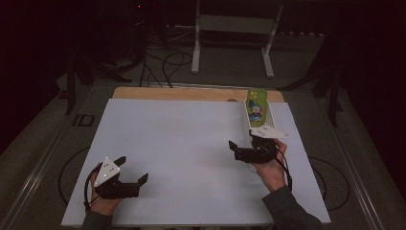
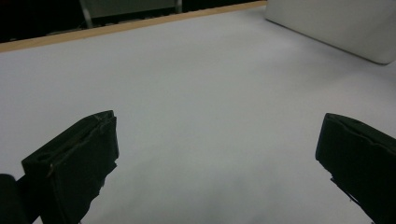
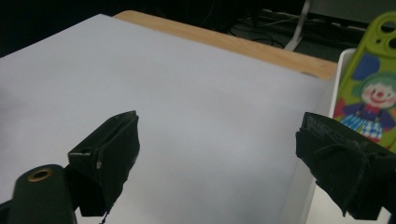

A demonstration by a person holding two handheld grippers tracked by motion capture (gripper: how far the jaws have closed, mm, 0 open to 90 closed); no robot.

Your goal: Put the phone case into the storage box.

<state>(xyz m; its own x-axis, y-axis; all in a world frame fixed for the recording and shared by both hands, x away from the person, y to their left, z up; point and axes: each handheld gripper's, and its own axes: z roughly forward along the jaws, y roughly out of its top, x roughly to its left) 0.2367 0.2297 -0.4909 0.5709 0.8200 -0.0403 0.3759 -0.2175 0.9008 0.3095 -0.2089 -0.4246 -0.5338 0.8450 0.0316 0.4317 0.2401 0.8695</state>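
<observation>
At right of centre in the high view, right gripper (image 1: 243, 146) with jaws spread wide, grasping nothing, just below a white tray (image 1: 269, 114). In the tray, leaning upright, a green phone case (image 1: 255, 108) printed with a clown, at the far right edge of the right gripper view. At lower left, left gripper (image 1: 131, 170), jaws likewise released and empty, over the white table sheet (image 1: 177, 143), well apart from the tray.
</observation>
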